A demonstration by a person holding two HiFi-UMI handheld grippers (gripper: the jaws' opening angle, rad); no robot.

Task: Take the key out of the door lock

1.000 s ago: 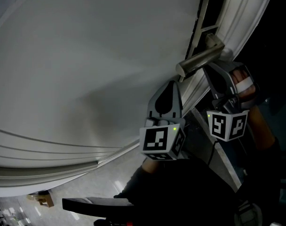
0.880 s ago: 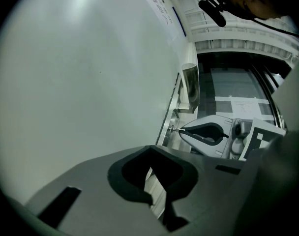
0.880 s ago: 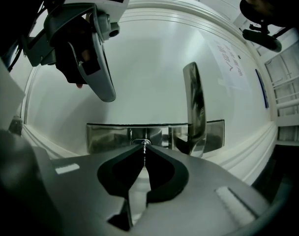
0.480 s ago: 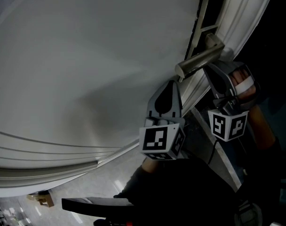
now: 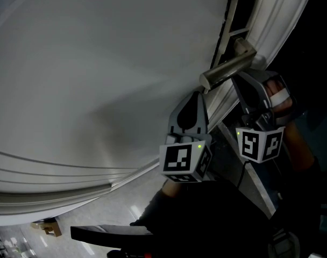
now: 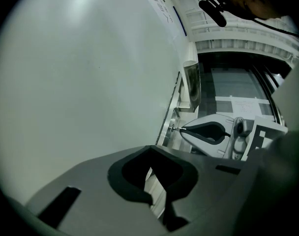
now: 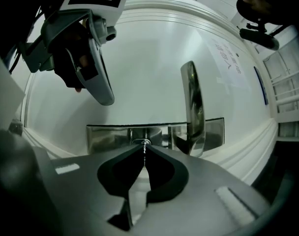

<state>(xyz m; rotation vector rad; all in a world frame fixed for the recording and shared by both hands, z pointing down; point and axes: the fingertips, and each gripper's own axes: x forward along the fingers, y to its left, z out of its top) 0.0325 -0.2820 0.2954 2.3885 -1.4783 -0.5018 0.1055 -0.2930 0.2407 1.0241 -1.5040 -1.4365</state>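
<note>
The key point(image 7: 144, 152) shows as a thin bright sliver sticking out of the lock cylinder point(image 7: 141, 142) on the steel lock plate point(image 7: 110, 137) of the white door point(image 5: 99, 63). My right gripper point(image 7: 144, 149) is shut on the key, its tips right at the cylinder; in the head view the right gripper point(image 5: 240, 82) sits just under the lever handle point(image 5: 228, 66). My left gripper point(image 5: 194, 95) is shut with nothing in it, its tips close to the door face left of the handle. In the left gripper view the left gripper point(image 6: 149, 149) points along the door.
The lever handle point(image 7: 194, 107) juts out just right of the key. The door edge and moulded frame point(image 5: 282, 15) run along the right. A person's hand point(image 5: 279, 98) holds the right gripper. Floor shows at the bottom left point(image 5: 45, 230).
</note>
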